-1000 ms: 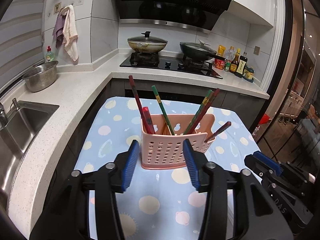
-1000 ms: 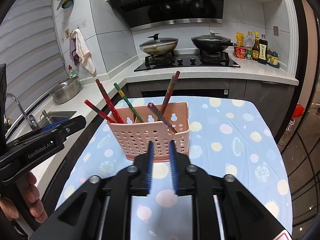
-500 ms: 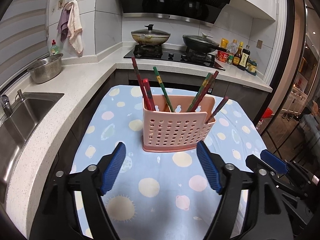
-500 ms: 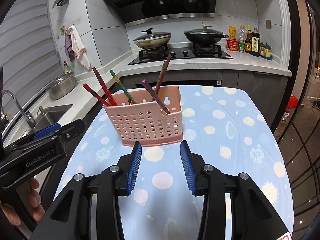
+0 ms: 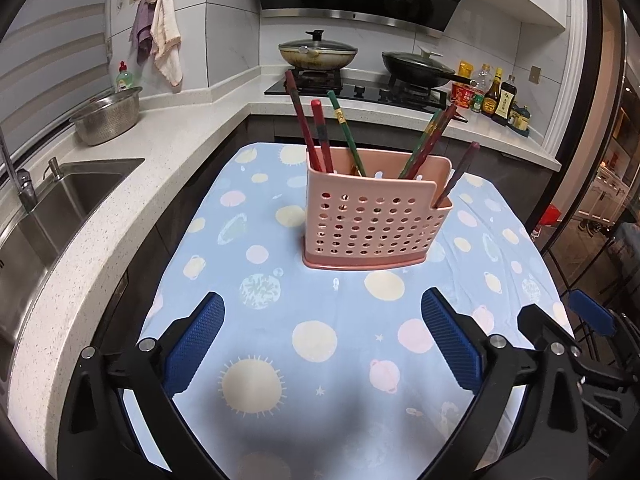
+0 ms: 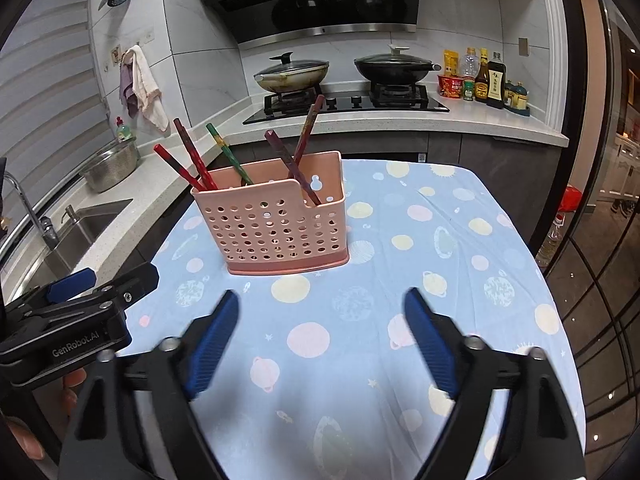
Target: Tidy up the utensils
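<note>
Left tongs (image 5: 322, 344) spread wide, empty, hovering low over the bench (image 5: 312, 360), near edge of the planet-print cloth; nothing between the blue pads (image 5: 194, 344); I read them as clear of everything.

Centre: pink holder (image 5: 374, 222) upright on the cloth, well ahead of both tongs, touching neither; perforated front wall, stepped cut-out at its right corner; chopsticks (image 5: 320, 136) stand in it, all leaning; two red and one green toward the left end, a crossed pair right of middle, one dark stick (image 5: 458, 174) alone in the low right compartment.

Right tongs (image 6: 320, 340) also spread wide and empty, level with the left; blurred in their own view.

My judgement: no loose utensils visible on the cloth, so sorting looks near done or done; step in hand is clearing away from the holder; to do it well I keep both tongs low and straight, wide of the leaning stick tips; the holder looks light and top-heavy, so a nudge could tip it; any regrasp should take the wall squarely, not the sticks.
</note>
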`<act>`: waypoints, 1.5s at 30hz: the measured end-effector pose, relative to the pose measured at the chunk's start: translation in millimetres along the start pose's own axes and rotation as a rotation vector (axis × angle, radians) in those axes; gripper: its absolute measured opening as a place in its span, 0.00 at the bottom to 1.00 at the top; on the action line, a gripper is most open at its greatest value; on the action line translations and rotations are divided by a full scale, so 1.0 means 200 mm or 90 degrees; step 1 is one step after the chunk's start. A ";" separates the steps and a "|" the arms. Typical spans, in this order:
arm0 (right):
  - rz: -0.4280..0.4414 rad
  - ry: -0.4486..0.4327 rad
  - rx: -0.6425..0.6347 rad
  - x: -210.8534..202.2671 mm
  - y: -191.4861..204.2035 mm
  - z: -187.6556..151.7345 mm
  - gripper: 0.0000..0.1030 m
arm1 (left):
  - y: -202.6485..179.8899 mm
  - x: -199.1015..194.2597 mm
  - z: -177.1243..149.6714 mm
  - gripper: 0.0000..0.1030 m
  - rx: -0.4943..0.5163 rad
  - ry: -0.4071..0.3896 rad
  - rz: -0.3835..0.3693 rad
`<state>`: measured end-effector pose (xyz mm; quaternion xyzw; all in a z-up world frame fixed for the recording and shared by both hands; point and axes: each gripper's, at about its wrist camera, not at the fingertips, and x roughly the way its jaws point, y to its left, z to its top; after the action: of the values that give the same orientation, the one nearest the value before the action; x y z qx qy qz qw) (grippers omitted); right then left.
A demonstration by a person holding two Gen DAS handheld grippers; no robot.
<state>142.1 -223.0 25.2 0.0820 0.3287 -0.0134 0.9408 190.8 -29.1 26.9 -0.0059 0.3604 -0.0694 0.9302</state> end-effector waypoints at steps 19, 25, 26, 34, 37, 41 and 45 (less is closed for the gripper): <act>-0.032 0.005 -0.008 0.03 0.01 -0.04 0.94 | 0.02 0.02 -0.08 0.92 0.011 0.010 0.043; -0.038 0.007 -0.019 0.04 0.04 -0.05 0.94 | 0.04 0.02 -0.08 0.92 0.007 0.011 0.054; -0.038 0.008 -0.020 0.04 0.04 -0.06 0.94 | 0.04 0.02 -0.08 0.92 0.006 0.011 0.057; -0.035 0.022 -0.016 0.05 0.04 -0.07 0.94 | 0.05 0.01 -0.08 0.92 -0.001 0.009 0.076; -0.035 0.022 -0.018 0.05 0.04 -0.08 0.94 | 0.05 0.01 -0.08 0.92 0.003 0.009 0.072; -0.034 0.025 -0.017 0.05 0.04 -0.08 0.94 | 0.04 0.01 -0.09 0.92 0.004 0.008 0.079; -0.034 0.027 -0.016 0.05 0.03 -0.09 0.94 | 0.04 0.01 -0.09 0.92 -0.001 0.008 0.084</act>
<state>139.4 -213.7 6.0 0.0617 0.3506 -0.0327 0.9339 181.4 -20.3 12.2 0.0177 0.3662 -0.0081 0.9303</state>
